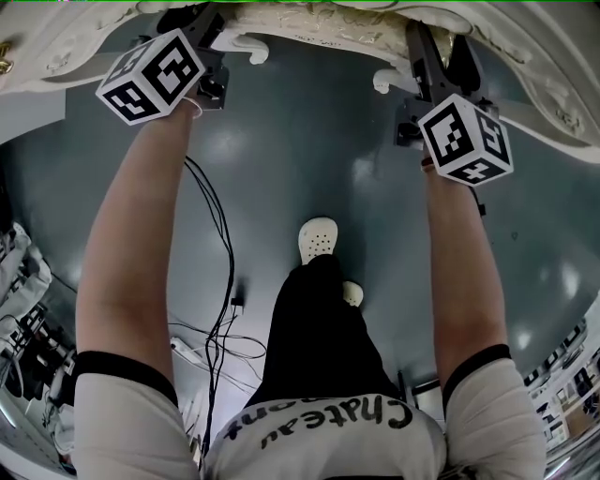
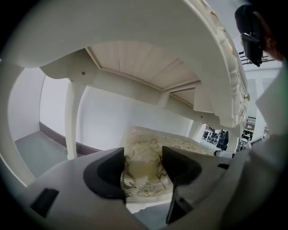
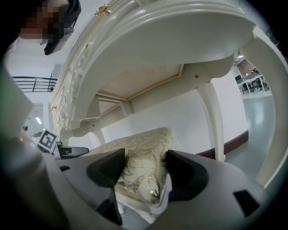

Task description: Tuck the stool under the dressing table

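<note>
A person stands on a grey-blue floor (image 1: 309,159) at a cream, carved wooden dressing table (image 1: 309,23), both bare forearms stretched towards it and a two-jaw tool in each hand.

The left gripper (image 2: 143,173) has its dark jaws pinching the near edge of a cream stool (image 2: 153,146) upholstered in gold leaf-patterned fabric. The cushion fills the gap between the pads. The right gripper (image 3: 145,173) pinches the cushion's other near corner the same way, and the fabric bulges between its jaws.

The stool sits beneath the dressing table. In both gripper views the pale slatted underside of the tabletop arches over the cushion, with a white wall behind. A slim white table leg (image 2: 71,117) stands to the left of the stool in the left gripper view, and another (image 3: 215,121) to its right in the right gripper view. How far under the stool reaches cannot be judged from the head view, where the table's edge covers the jaws.

The black-and-white marker cubes (image 1: 152,77) (image 1: 466,139) on the two tools sit just short of the table's front edge, well apart from each other. Below them a white perforated clog (image 1: 319,239) steps forward on the floor, and black cables (image 1: 220,281) trail along the floor to its left.
</note>
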Demonstrator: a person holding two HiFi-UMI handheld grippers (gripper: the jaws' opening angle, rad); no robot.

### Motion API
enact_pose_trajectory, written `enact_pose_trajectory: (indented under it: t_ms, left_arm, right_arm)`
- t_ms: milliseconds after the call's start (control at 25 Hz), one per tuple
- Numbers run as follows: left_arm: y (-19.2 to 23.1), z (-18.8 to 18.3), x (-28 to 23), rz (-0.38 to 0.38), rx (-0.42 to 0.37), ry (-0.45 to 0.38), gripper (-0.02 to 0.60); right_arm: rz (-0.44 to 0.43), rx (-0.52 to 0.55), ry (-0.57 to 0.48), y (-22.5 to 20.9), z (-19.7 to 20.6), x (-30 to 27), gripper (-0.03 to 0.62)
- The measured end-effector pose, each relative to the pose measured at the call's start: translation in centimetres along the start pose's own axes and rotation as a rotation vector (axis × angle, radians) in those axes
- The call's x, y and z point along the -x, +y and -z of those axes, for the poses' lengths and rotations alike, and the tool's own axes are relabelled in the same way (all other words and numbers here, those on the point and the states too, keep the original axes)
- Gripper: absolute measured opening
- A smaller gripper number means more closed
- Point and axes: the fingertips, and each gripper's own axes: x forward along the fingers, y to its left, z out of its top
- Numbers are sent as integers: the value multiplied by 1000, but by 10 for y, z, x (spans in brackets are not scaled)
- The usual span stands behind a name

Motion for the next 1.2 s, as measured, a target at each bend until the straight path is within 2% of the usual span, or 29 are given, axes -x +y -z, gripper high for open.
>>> enact_pose_trajectory:
  t_ms: [160, 320, 440, 560, 640, 840, 920, 1000, 1040, 1120, 1200]
  left_arm:
    - [8, 2, 3, 8, 11, -15, 266]
    - [13, -2, 1, -2, 29, -39, 266]
    - [15, -2, 4, -25, 12, -51, 267]
    - [7, -3, 15, -61, -68, -43, 270]
    - [-2, -1, 29, -61, -102, -31, 270]
    - [-28, -1, 64, -23, -99, -21, 268]
    - [-40, 1, 81, -15, -89, -13, 243]
    - [-50, 1, 103, -13, -80, -6, 146]
    - [-54, 2, 115, -15, -78, 0, 130]
    - [-63, 1, 140, -35, -59, 23, 88]
    - [-79, -2, 165, -51, 8, 53, 52]
  right_arm:
    - [0, 7, 19, 4, 6, -7, 302]
    - [-40, 7, 53, -1, -1, -31, 302]
    - [-50, 3, 59, -3, -5, -38, 304]
    - [25, 17, 15, -4, -12, -21, 310]
    - [77, -21, 8, -6, -12, -3, 310]
    - [120, -103, 27, -3, -12, 35, 310]
    - [110, -159, 19, 6, -20, 49, 310]
    - [86, -201, 29, 24, -24, 64, 308]
    - [68, -206, 44, 36, -26, 72, 308]
    - [2, -189, 87, 66, -28, 90, 308]
    - [-89, -149, 138, 100, -35, 116, 308]
